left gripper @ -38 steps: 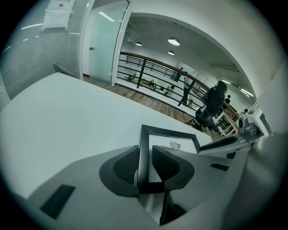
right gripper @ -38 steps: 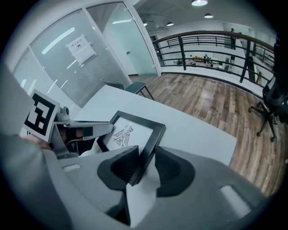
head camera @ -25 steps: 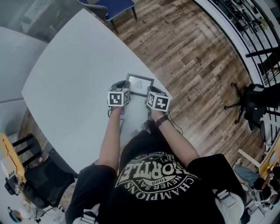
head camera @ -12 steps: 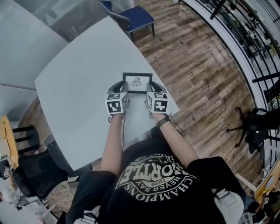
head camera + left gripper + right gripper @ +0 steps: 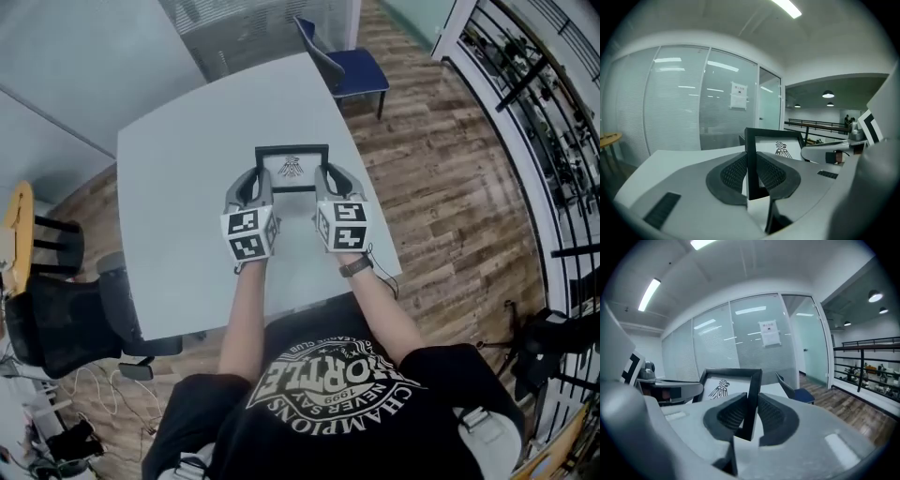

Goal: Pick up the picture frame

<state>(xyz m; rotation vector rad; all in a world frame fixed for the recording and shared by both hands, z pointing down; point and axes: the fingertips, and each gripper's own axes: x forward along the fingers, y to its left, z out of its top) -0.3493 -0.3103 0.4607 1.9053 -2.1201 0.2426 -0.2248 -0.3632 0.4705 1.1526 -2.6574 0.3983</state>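
A small black picture frame (image 5: 292, 169) with a white print of a bird figure hangs upright in the air above the white table (image 5: 178, 187). My left gripper (image 5: 262, 180) is shut on the frame's left bar (image 5: 751, 164), its ribbed pads pressing either face. On the other side, my right gripper (image 5: 322, 178) is shut on the right bar (image 5: 752, 401). Both grippers point nearly level. In the left gripper view the print (image 5: 782, 147) shows beyond the bar, and the right gripper view shows it too (image 5: 721, 388).
A blue chair (image 5: 354, 67) stands at the table's far corner, above wood flooring (image 5: 441, 187). A black office chair (image 5: 56, 319) sits at the left. Glass partition walls (image 5: 693, 108) rise ahead; a black railing (image 5: 867, 362) runs on the right.
Both grippers have risen together with the frame, lifting it off the table and tipping it upright. The head view has swung, so more of the table's far side shows.
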